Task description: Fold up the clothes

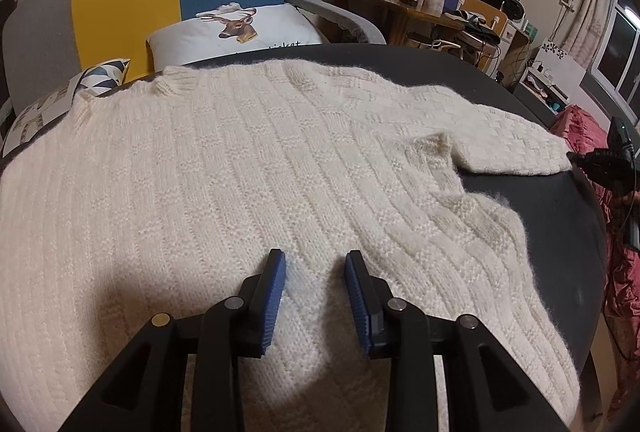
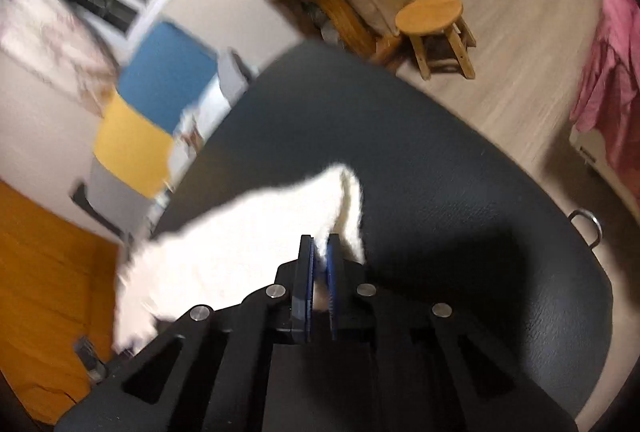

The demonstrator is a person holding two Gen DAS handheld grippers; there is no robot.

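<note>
The cream sweater (image 1: pixel 248 168) lies flat across the dark table (image 1: pixel 552 208); the right gripper (image 2: pixel 320 252) is clamped on its far right sleeve end; the left gripper (image 1: pixel 316 264) hovers half-open, empty, above the near hem; next, probably, carrying that sleeve leftward over the body.

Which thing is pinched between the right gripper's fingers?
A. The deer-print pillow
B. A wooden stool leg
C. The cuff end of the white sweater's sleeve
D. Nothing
C: the right gripper is shut with the white sweater sleeve's end squeezed between its blue pads.
</note>
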